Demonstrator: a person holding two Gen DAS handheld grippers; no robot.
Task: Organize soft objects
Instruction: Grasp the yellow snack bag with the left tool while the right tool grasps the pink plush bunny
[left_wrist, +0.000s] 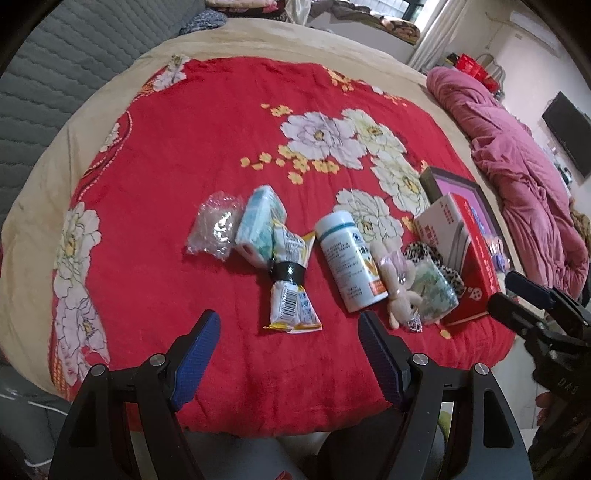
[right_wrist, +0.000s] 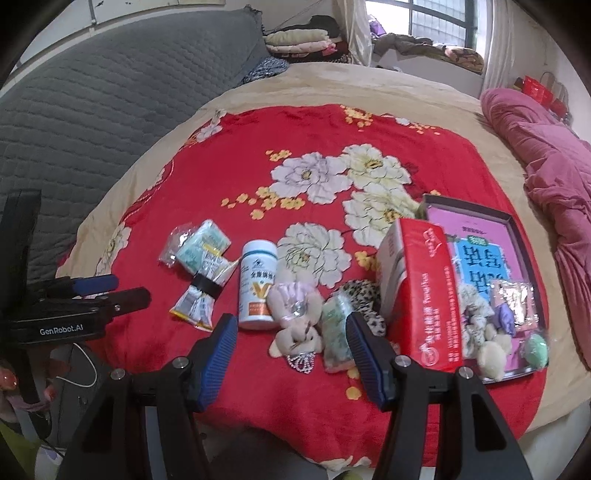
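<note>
While both the left gripper (left_wrist: 288, 354) and the right gripper (right_wrist: 291, 350) hang wide open and empty over the near edge of the bed's red floral blanket (left_wrist: 207, 155), the plush bear (right_wrist: 295, 325) lies among the clutter row beside the white bottle (right_wrist: 256, 284), with bare blanket beyond.

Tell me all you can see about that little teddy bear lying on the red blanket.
The teddy bear is a small plush toy of pale beige fur in a pink satin-looking dress, a shiny ornament on its front and a silvery sparkly piece by its head. It lies on the red floral blanket, head toward the camera, resting against the white bottle on one side and a green-patterned soft packet on the other. No gripper touches it.
</note>
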